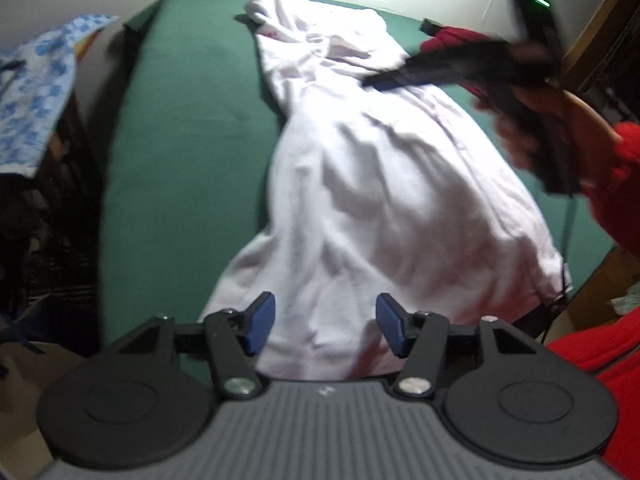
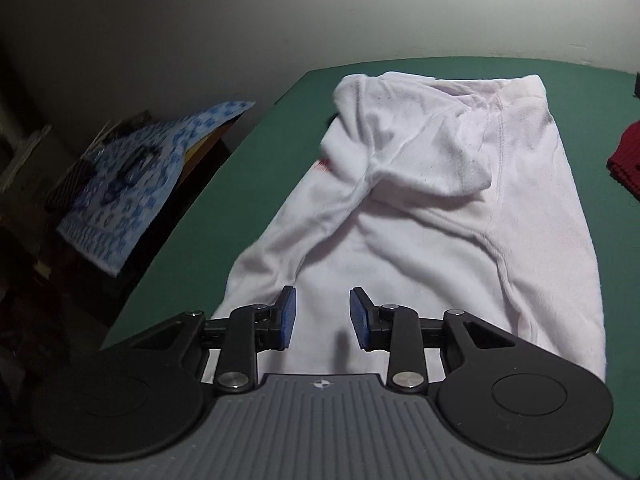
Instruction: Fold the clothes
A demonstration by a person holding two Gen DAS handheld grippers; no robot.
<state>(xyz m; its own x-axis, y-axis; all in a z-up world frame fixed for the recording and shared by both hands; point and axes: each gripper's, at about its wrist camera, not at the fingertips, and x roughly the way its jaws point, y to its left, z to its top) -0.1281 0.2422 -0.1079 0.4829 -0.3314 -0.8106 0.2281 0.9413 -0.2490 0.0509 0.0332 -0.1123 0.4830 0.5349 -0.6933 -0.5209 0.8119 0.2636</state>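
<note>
Both grippers (image 1: 325, 327) (image 2: 322, 318) open above white garment (image 1: 384, 200)

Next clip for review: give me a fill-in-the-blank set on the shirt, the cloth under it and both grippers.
1. The crumpled white cotton shirt lies on a flat cloth surface coloured ____.
2. The blue pads of the left gripper stand ____, with no fabric pinched between them.
3. The right gripper is empty and hovers over the ____ garment.
4. At the right edge of the right wrist view lies a knitted piece coloured ____.

Missing words: green; apart; white; red
</note>
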